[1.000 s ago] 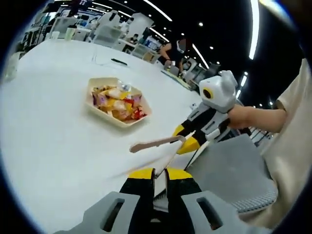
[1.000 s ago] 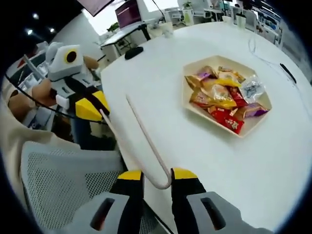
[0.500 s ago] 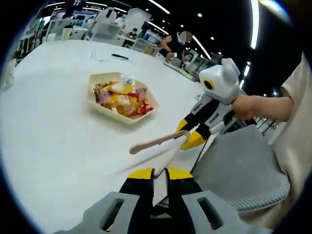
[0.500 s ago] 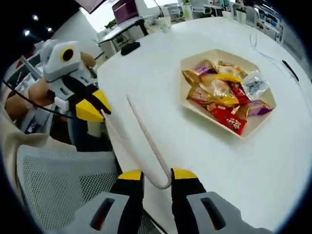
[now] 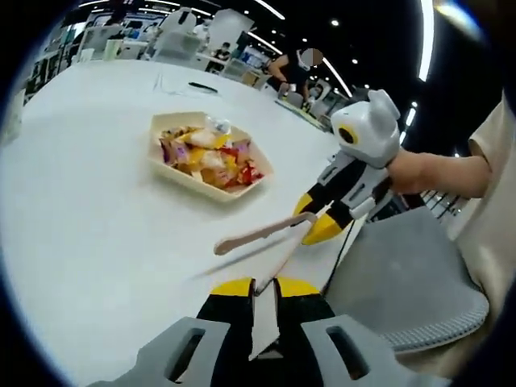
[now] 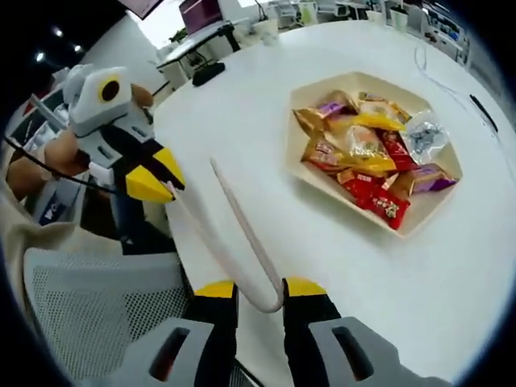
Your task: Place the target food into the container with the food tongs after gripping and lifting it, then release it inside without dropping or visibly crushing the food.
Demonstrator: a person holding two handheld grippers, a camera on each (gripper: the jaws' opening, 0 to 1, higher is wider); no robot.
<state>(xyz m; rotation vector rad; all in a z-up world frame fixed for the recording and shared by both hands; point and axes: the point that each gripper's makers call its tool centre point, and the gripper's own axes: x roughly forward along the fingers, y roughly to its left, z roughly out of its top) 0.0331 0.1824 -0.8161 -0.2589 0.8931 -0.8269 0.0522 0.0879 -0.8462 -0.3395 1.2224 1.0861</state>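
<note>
A beige hexagonal tray (image 5: 211,188) (image 6: 292,145) on the white table holds several wrapped snacks (image 5: 208,153) (image 6: 363,149). A pair of pale food tongs (image 5: 258,235) (image 6: 246,234) hangs over the table's near edge, short of the tray. My right gripper (image 6: 258,295) is shut on the tongs' curved bend; in the left gripper view it shows as yellow jaws (image 5: 317,222). My left gripper (image 5: 260,295) is shut on the tip of one tong arm, and its yellow jaws (image 6: 160,185) show in the right gripper view. The other tong arm ends free, with no food in the tongs.
A grey mesh chair (image 5: 403,282) (image 6: 89,306) stands just off the table edge beneath the grippers. A person's hand (image 5: 419,171) holds the right gripper. On the far side of the table lie a black mouse (image 6: 208,72), a cable and a pen (image 6: 477,115). Desks and a person are behind.
Both views have drifted slightly, so the tray sits a little closer in each. Both grips on the tongs are unchanged and nothing on the table has moved.
</note>
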